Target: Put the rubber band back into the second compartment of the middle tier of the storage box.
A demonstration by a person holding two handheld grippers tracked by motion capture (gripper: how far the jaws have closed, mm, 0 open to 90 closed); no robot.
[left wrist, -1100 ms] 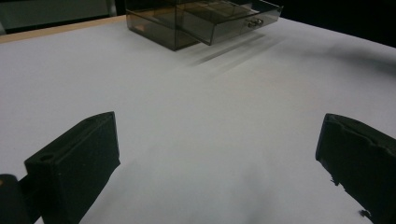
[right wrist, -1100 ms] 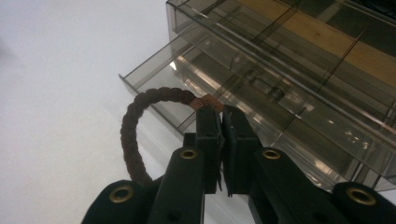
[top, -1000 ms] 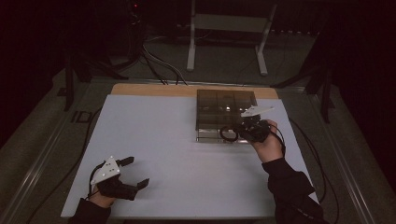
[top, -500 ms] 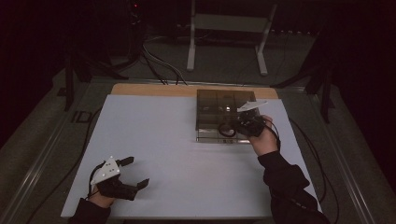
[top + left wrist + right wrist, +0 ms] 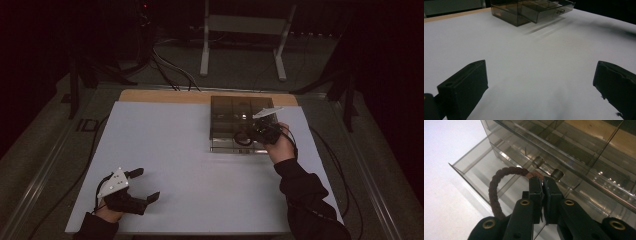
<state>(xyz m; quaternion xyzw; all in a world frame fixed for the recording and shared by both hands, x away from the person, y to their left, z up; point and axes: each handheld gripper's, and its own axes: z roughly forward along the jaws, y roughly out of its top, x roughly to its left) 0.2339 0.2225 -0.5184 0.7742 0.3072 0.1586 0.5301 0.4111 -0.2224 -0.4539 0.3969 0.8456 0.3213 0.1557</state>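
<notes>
White table (image 5: 200,165) | right gripper (image 5: 542,182) clamps brown braided loop (image 5: 496,185) over smoky acrylic drawer (image 5: 474,167) | left gripper (image 5: 145,185) spread, idle | next: lower, release.

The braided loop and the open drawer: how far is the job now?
Done: the bottom drawer of the clear drawer box stands pulled open. In hand: the right gripper is shut on the brown braided loop, above the drawer. Left: release it inside and probably close the drawer. The left gripper rests open.
</notes>
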